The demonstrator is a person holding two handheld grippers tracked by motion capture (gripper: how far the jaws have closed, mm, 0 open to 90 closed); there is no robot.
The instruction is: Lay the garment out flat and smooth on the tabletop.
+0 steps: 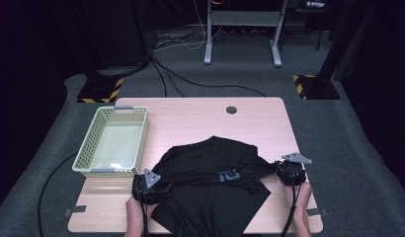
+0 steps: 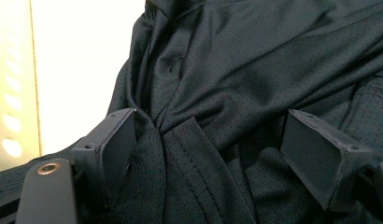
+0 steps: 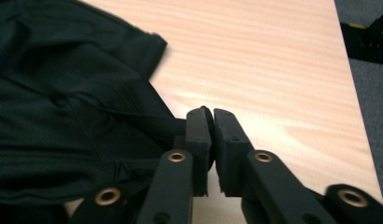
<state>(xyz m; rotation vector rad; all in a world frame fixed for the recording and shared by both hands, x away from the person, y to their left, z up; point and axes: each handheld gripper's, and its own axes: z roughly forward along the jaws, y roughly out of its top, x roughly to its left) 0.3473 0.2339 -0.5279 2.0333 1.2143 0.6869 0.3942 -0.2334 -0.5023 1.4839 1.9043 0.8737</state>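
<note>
the fingers [image 3: 206, 140] of the right gripper [image 1: 291, 172] are pressed together, pinching a thin pulled-out fold of the black shirt [image 1: 210, 168]; they stand near the worktop's [image 1: 190, 116] right edge, toward its near right corner. the fingers [image 2: 108, 147] of the left gripper [image 1: 150, 185] stand spread, with bunched shirt fabric and a stitched hem lying between them; the left finger touches the cloth, the right one stands a little apart from the fold. that gripper sits near the near edge of the worktop, left of its middle, just beside the near end of the pale green basket [image 1: 87, 153]. the shirt lies across the near half of the worktop, stretched in a band between the two grippers, with its lower part reaching the near edge. the basket stands at the worktop's left edge.
</note>
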